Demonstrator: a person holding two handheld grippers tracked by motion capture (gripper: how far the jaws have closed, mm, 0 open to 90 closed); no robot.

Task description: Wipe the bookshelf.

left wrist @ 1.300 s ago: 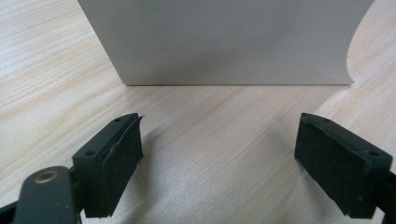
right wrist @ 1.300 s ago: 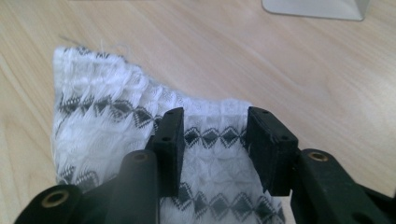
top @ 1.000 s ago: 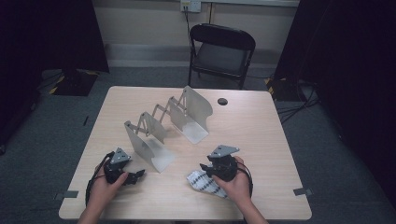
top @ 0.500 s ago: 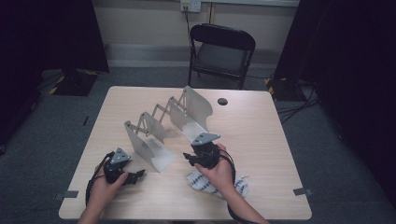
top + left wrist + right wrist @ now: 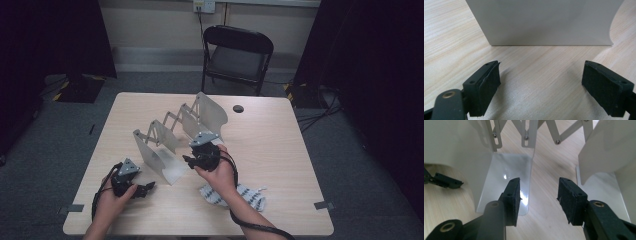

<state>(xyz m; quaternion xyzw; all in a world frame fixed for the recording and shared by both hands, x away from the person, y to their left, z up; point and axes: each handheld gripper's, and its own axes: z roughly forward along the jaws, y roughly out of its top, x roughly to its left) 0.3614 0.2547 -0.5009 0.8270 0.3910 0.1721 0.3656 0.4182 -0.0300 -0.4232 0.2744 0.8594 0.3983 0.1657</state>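
the table [image 5: 280,150] fills the middle of the high view, with a chair [image 5: 237,52] behind it at the top. on it stands the rack [image 5: 175,137], an expandable metal divider running from centre toward upper right, its plates joined by scissor links. a striped cloth [image 5: 250,197] lies flat at lower centre right. the main change: a second ago the right gripper [image 5: 192,161] sat low over the cloth; now it has swung up and left to the near end of the rack, leaving the cloth behind on the table, untouched by either claw. in the right gripper view its jaws stand half apart with nothing between them, aimed at the gap between two plates, the shiny base plate [image 5: 509,177] just ahead. the left gripper [image 5: 145,189] at lower left has kept its place; its jaws are wide and empty, facing a rack plate [image 5: 544,22]. my reading is that the work has turned from the cloth to the rack, likely to grip or steady it.
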